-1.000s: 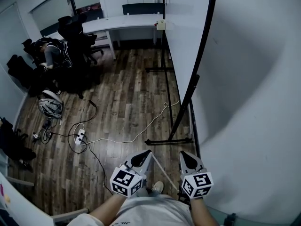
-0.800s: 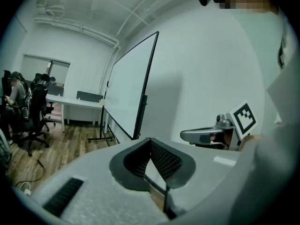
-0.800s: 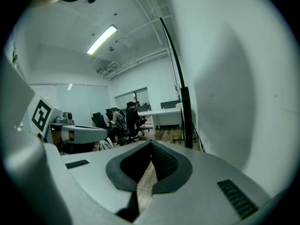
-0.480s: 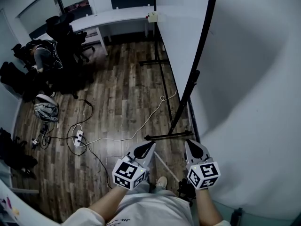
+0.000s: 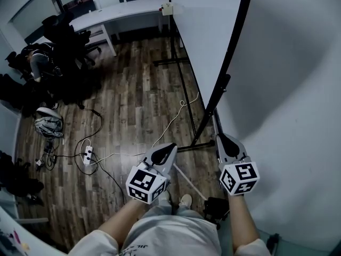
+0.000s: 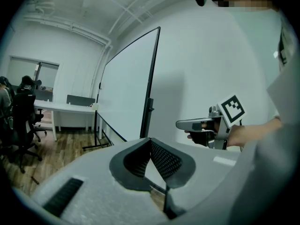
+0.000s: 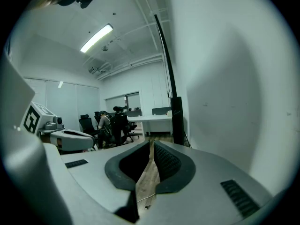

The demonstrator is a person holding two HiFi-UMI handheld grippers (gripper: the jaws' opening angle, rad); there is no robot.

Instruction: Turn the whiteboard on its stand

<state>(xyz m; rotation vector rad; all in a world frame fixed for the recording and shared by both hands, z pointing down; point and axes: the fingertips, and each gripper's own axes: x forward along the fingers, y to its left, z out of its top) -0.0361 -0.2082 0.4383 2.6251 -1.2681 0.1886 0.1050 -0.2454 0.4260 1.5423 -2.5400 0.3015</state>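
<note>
The whiteboard (image 5: 205, 31) stands upright on a black stand, its black side post (image 5: 228, 68) running down to a floor foot (image 5: 184, 148). In the left gripper view the whiteboard (image 6: 126, 88) is ahead, edge post to its right. My left gripper (image 5: 166, 152) is shut and empty, hanging over the floor just left of the foot. My right gripper (image 5: 222, 140) is also shut and empty, its tip close to the post's lower end, touching nothing that I can see. Both grippers' jaws meet at their tips in their own views: left gripper (image 6: 150, 140), right gripper (image 7: 151, 143).
A white wall (image 5: 298, 89) is close on the right behind the board. A power strip (image 5: 88, 154) and cables lie on the wood floor to the left. A white desk (image 5: 122, 15), black chairs with a seated person (image 5: 40, 63) and a helmet (image 5: 47, 124) are far left.
The view has moved closer to the stand. Both grippers have moved forward, the right one up to the post's lower end. Both stayed shut.
</note>
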